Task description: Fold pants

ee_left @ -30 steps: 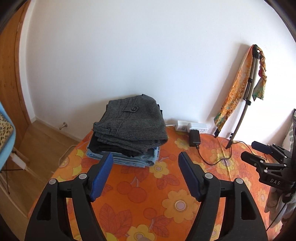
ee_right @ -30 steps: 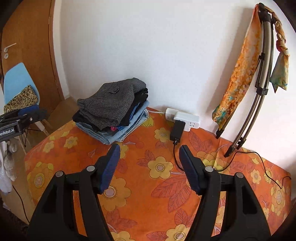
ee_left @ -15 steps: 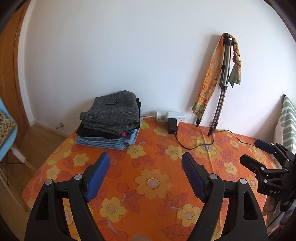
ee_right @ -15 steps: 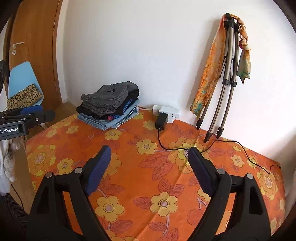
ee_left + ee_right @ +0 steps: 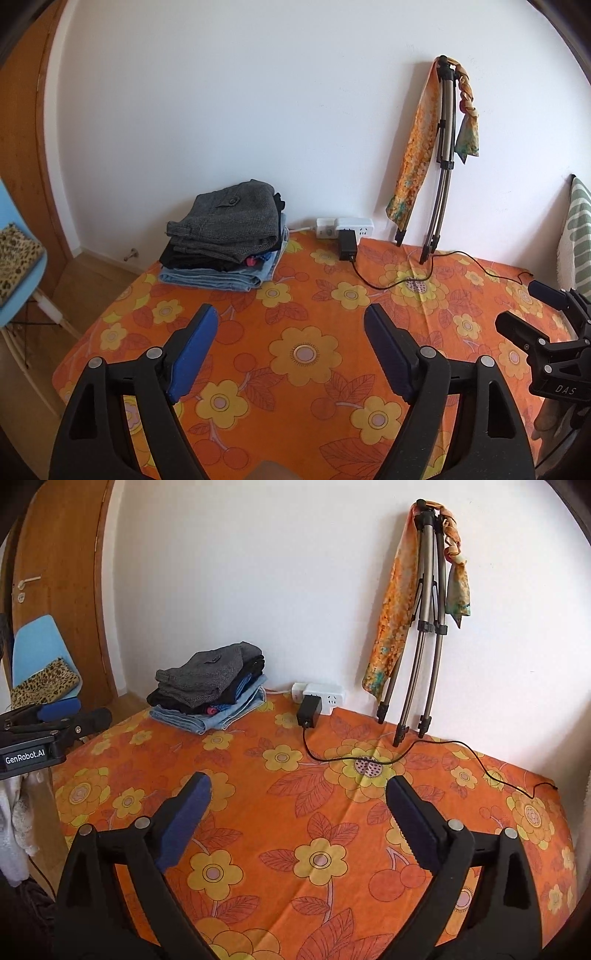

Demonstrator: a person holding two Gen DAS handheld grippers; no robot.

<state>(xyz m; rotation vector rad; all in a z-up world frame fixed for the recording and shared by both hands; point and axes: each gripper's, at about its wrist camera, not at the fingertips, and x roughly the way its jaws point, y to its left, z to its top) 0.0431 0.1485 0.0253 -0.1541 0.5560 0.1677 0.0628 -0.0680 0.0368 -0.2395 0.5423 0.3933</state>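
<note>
A stack of folded pants [image 5: 225, 236] [image 5: 210, 683] sits at the far left corner of the orange flowered bedspread [image 5: 306, 354] [image 5: 317, 856], with a grey tweed pair on top, dark ones under it and jeans at the bottom. My left gripper [image 5: 290, 314] hovers over bare bedspread well short of the stack, its jaws opening with nothing between them. My right gripper [image 5: 298, 781] is also over bare cloth, jaws opening wide and empty. Each gripper shows at the edge of the other's view: the right gripper [image 5: 524, 310], the left gripper [image 5: 88, 710].
A white power strip [image 5: 345, 227] with a black adapter [image 5: 308, 710] lies against the wall, and its cable [image 5: 369, 758] trails across the bedspread. A folded tripod [image 5: 424, 627] draped with a scarf leans on the wall. A blue chair [image 5: 40, 653] and a wooden door [image 5: 55, 554] stand on the left.
Both grippers have pulled back from the stack, which now looks smaller and farther away. Both pairs of jaws have widened, the right ones more.
</note>
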